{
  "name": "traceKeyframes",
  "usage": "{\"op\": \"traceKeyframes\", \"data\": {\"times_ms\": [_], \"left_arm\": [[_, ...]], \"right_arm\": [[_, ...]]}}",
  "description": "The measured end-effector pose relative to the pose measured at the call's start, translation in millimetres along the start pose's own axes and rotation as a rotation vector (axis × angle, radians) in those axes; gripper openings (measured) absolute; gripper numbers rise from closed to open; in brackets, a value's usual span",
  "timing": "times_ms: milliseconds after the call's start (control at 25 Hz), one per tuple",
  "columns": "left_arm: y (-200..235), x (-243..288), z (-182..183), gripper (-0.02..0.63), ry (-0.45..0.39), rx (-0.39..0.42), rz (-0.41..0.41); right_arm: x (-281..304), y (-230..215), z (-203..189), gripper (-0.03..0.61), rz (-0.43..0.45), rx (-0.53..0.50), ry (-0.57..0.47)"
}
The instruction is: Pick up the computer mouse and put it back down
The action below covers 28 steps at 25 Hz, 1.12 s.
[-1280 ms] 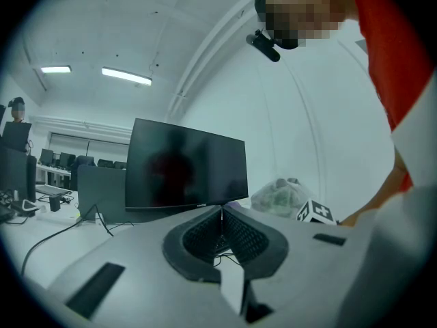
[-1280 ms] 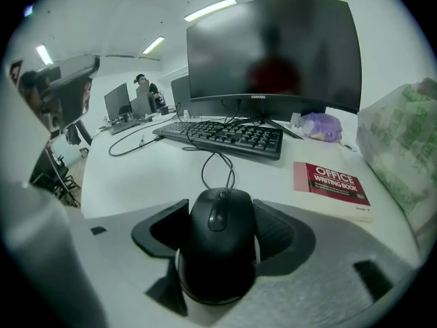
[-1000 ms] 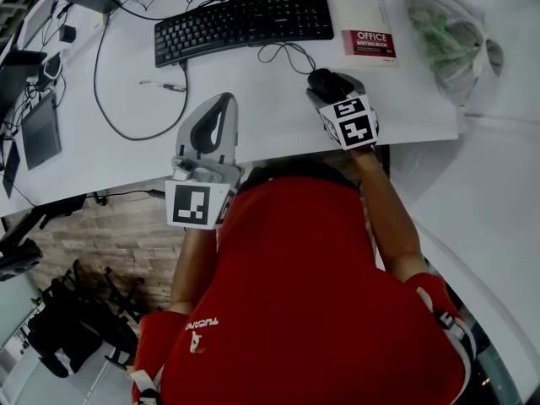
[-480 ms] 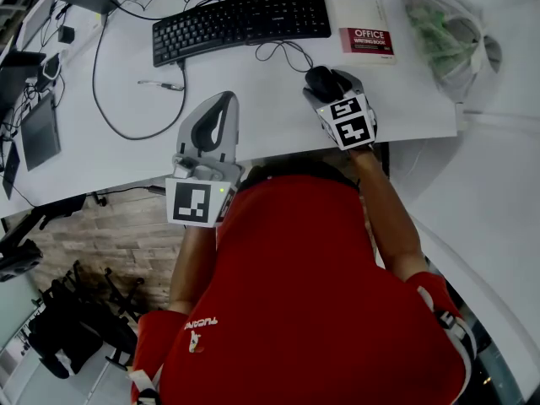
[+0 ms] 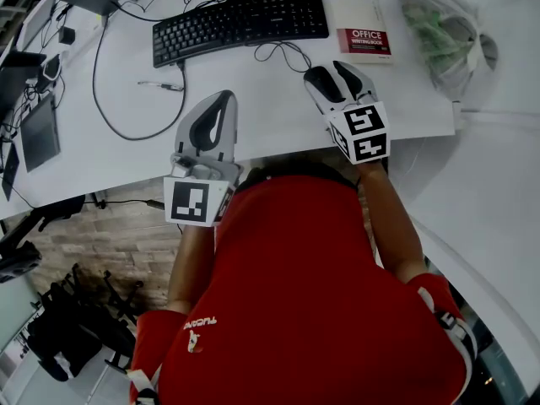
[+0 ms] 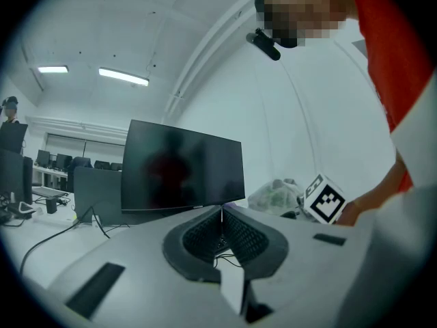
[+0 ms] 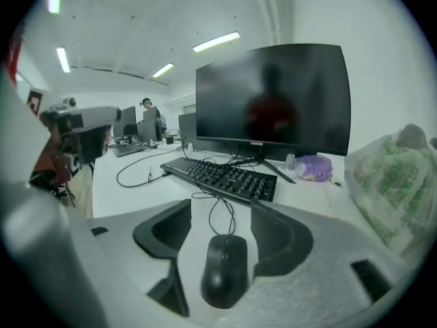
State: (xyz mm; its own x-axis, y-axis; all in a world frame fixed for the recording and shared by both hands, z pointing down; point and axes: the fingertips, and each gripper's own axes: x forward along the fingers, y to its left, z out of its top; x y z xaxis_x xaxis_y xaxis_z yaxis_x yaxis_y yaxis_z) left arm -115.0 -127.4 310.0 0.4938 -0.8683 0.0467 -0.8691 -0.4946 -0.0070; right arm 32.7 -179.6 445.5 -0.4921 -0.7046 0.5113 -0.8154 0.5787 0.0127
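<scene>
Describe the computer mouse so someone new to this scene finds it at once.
On the white desk, find the black keyboard. Nearer the desk's front edge, below the keyboard's right end, lies the mouse: small, rounded, black, trailing a looped cable.

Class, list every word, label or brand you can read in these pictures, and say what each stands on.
"OFFICE", with smaller "WRITING BOOK" beneath: red label on the book.
Shirt print near the sleeve: lettering too unclear to read.
Monitor brand mark on the lower edge: too small to read.
Keyboard key legends: too small to read.
</scene>
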Motion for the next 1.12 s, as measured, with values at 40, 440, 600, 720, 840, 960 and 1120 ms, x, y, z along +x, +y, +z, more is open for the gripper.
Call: {"op": "traceKeyframes", "data": {"times_ms": [40, 440, 600, 720, 840, 960, 1120], "left_arm": [[-0.5, 0.0, 0.5, 0.011, -0.002, 0.000, -0.002], [-5.4, -3.3, 14.3, 0.011, -0.035, 0.000, -0.023], [-6.7, -7.0, 15.8, 0.011, -0.040, -0.004, -0.028], [-8.6, -9.2, 16.9, 0.011, -0.049, -0.007, -0.033], [-9.8, -10.7, 17.8, 0.011, -0.051, -0.008, -0.036], [-12.0, -10.7, 20.7, 0.011, -0.061, -0.008, -0.043], [-15.3, -10.9, 23.0, 0.011, -0.078, -0.014, -0.052]], "right_arm": [[-5.6, 2.2, 10.2, 0.266, 0.002, 0.003, -0.030], [-55.8, 36.9, 85.6, 0.072, 0.017, 0.016, -0.269], [-68.5, 45.4, 99.7, 0.020, 0.017, 0.011, -0.331], [-74.7, 53.4, 105.1, 0.006, 0.036, 0.001, -0.360], [-78.5, 62.7, 106.2, 0.005, 0.061, -0.005, -0.378], [-81.4, 71.6, 106.3, 0.005, 0.088, -0.015, -0.391], [-85.7, 78.6, 106.9, 0.005, 0.097, -0.035, -0.413]]}}
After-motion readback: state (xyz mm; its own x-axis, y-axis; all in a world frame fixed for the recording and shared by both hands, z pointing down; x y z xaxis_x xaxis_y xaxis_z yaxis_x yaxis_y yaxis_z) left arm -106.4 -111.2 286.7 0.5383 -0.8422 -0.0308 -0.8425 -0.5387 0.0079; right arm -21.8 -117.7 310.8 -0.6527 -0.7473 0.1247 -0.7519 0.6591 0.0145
